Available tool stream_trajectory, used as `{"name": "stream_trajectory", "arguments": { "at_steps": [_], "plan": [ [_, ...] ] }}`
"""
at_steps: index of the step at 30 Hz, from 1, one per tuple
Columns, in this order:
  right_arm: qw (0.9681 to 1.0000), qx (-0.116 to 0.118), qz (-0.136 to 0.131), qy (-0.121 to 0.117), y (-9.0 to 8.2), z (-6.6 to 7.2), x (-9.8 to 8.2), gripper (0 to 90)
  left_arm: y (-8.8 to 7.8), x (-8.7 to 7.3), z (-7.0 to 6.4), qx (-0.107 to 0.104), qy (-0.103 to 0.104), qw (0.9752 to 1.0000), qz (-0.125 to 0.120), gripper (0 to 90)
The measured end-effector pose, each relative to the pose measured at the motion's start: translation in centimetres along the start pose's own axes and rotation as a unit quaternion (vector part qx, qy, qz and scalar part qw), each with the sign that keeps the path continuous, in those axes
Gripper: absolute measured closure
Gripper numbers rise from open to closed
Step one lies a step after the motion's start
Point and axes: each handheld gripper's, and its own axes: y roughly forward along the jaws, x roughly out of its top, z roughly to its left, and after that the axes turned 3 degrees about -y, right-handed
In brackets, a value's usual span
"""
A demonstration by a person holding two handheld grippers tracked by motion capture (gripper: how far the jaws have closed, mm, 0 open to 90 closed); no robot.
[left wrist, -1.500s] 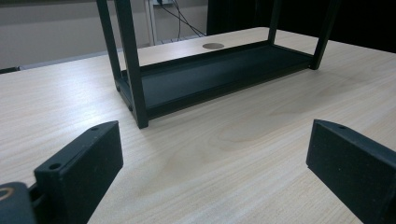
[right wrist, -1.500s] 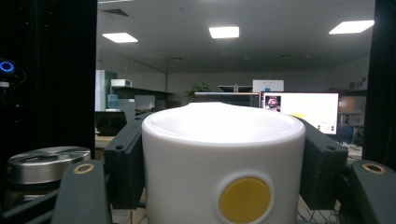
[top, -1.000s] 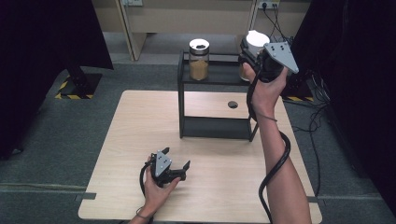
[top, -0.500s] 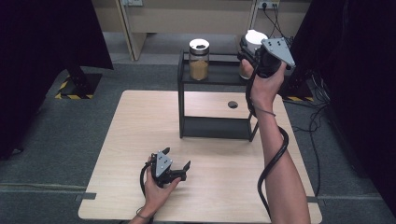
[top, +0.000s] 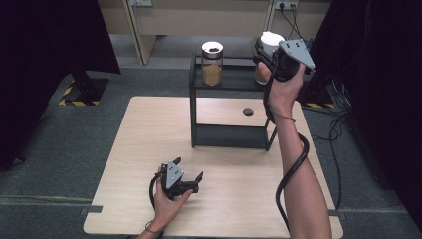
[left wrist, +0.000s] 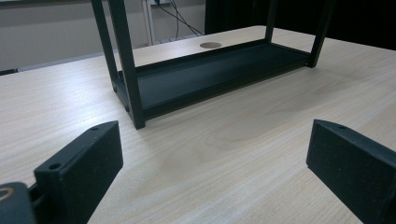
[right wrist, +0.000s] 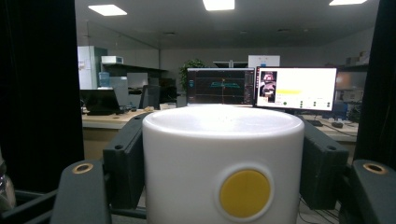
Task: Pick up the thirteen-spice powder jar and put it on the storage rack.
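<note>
A white-lidded jar (right wrist: 223,163) sits clamped between the two black jaws of the right gripper (top: 272,55), the pads (right wrist: 126,158) pressing flat against opposite sides of the white lid, whose yellow round mark faces the gripper's own camera. In the high view the jar is at the right end of the top level of a black two-tier shelf rack (top: 229,134), with the person's right hand (top: 283,92) wrapped around the gripper body behind it and the cable trailing down along the forearm. Toward the left end of the same top level, well apart from the held jar, stands a second jar (top: 212,63) with a white ring lid and brown contents. The rack stands at the far half of a light wooden table (top: 124,164); its lower tray is bare, and a small round hole in the tabletop shows just behind it. The left gripper (top: 186,180) rests in the left hand on the table near the front edge, well short of the rack, its jaws spread wide with nothing between them and only bare wood ahead up to the rack's front leg (left wrist: 130,70). Beyond the rack the table ends above grey carpet, and dark curtains hang at both sides.
</note>
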Motion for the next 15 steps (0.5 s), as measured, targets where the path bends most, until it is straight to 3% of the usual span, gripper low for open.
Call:
{"name": "stream_trajectory", "arguments": {
  "at_steps": [15],
  "plan": [
    [1.0, 0.001, 0.0, 0.001, -0.02, -0.08, -0.03, 30.6, 0.0, 0.0, -0.03, 0.0, 0.001, 1.0, 0.0, 3.0]
  ]
}}
